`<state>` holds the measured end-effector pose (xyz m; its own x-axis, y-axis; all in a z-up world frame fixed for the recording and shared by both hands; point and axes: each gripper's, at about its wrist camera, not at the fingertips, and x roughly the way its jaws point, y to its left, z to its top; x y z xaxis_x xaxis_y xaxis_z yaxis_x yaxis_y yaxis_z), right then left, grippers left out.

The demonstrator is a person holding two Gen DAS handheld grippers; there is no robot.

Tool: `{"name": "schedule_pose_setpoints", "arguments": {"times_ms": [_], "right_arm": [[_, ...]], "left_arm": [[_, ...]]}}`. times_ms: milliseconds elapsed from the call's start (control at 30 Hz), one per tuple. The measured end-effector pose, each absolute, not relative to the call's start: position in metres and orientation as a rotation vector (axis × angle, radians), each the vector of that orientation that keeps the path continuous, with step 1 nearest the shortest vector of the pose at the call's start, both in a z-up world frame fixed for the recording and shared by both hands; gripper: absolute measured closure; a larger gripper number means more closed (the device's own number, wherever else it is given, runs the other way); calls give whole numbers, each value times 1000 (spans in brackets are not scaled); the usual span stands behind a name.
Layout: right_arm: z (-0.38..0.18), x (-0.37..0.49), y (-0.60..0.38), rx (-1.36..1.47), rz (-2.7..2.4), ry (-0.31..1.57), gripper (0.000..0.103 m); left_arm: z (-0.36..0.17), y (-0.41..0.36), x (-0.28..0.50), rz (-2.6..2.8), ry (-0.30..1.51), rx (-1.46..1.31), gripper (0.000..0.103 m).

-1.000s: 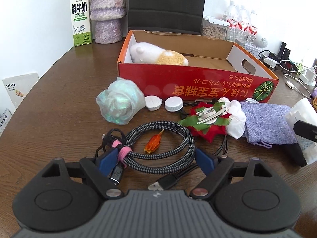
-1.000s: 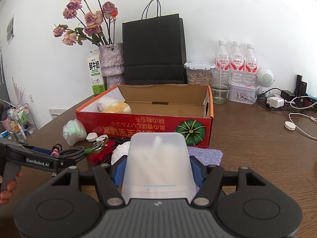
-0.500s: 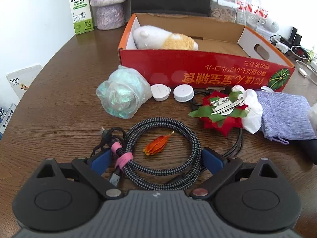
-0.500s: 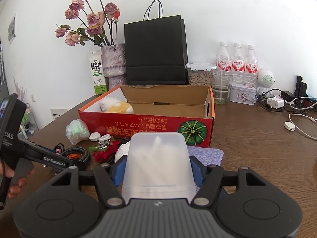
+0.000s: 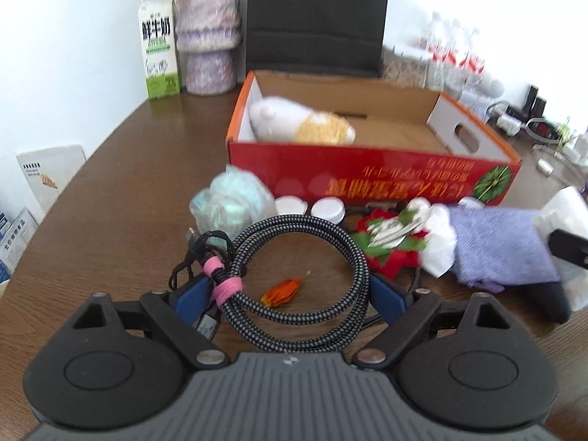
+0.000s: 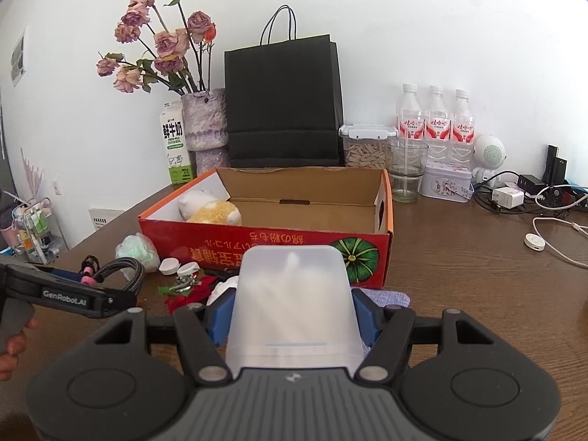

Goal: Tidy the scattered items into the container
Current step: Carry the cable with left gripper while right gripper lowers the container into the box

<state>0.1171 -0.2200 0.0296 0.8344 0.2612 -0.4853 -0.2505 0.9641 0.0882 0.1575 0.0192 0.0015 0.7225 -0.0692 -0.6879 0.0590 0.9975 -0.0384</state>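
Lying coiled on the brown table (image 5: 121,191), just before the red cardboard box (image 5: 371,180), a black-and-white braided cable (image 5: 305,275) is seen, bound at one side with pink ties; a small orange dried flower (image 5: 284,290) rests inside its loop. The coil is spanned by the left gripper (image 5: 290,296), whose widely spread jaws are closing, the blue pads close beside the cable's outer edges. A translucent white plastic container (image 6: 294,301) is clamped between the right gripper (image 6: 294,316) pads.
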Motion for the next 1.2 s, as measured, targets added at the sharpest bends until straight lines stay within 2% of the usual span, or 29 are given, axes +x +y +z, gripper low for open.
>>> {"name": "schedule_pose_setpoints", "arguments": {"times_ms": [233, 467, 633, 833, 1067, 1200], "right_arm": [[62, 144, -214, 49, 264, 421, 39], [90, 200, -206, 89, 221, 332, 39], [82, 252, -206, 116, 170, 352, 39], [36, 305, -208, 114, 141, 495, 39], [6, 324, -205, 51, 90, 607, 39], [0, 325, -199, 8, 91, 625, 39]], "left_arm": [[54, 7, 157, -98, 578, -62, 11], [79, -15, 204, -118, 469, -143, 11], [65, -30, 250, -74, 449, -162, 11], [29, -40, 295, -50, 491, -121, 11], [-1, -51, 321, -91, 592, -39, 11], [-6, -54, 318, -70, 592, 26, 11]]}}
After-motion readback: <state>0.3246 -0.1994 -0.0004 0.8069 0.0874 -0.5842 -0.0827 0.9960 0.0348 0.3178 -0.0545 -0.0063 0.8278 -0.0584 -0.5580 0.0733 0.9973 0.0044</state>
